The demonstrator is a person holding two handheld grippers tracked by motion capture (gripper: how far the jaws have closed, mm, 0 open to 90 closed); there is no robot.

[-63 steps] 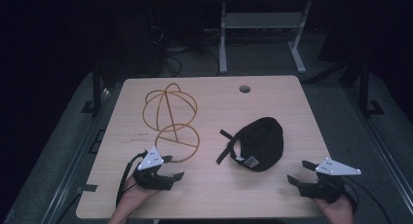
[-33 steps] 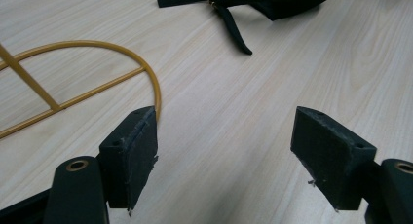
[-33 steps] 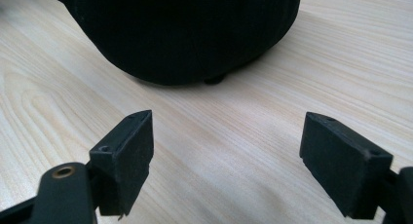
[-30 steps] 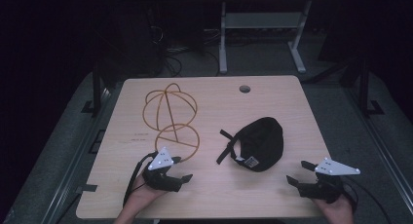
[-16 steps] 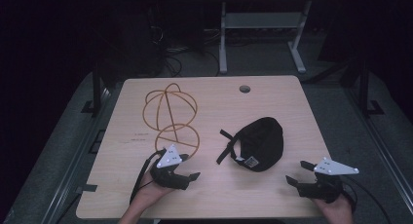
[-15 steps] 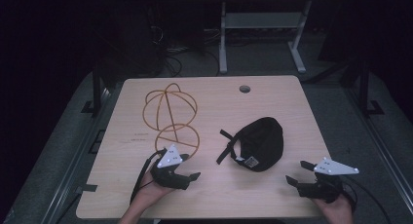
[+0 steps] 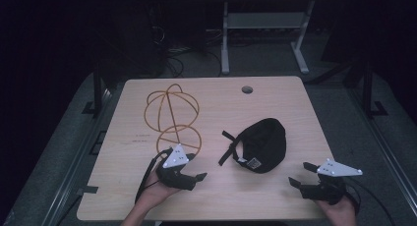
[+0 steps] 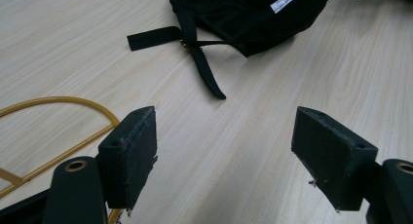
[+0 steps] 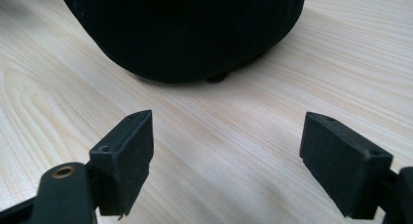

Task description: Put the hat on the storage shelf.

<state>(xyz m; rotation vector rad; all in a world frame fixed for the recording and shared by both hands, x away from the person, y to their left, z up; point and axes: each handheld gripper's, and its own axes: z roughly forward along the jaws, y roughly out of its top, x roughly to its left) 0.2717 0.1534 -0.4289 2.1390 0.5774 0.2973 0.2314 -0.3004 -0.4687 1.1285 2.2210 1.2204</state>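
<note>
A black cap [image 7: 261,143] lies on the wooden table [image 7: 275,96], right of centre, with its straps [image 8: 195,46] trailing to the left and a white label [image 8: 286,0] on its edge. Left of it stands a yellow wire frame [image 7: 171,115] of hoops. My left gripper [image 7: 195,172] is open near the front edge, just below the wire frame [image 8: 58,117], its jaws aimed at the cap's straps. At the front right, my right gripper [image 7: 301,174] is open and faces the cap [image 9: 190,29] from a short distance, with nothing between its jaws.
A round cable hole [image 7: 247,90] sits near the table's far edge. Beyond the table, on the dark floor, are a white metal stand [image 7: 263,27] and loose cables [image 7: 172,54]. Bare tabletop lies between the two grippers.
My left gripper has moved right and slightly forward, toward the cap's straps. The right gripper has shifted only slightly to the left. Cap and wire frame have stayed put.
</note>
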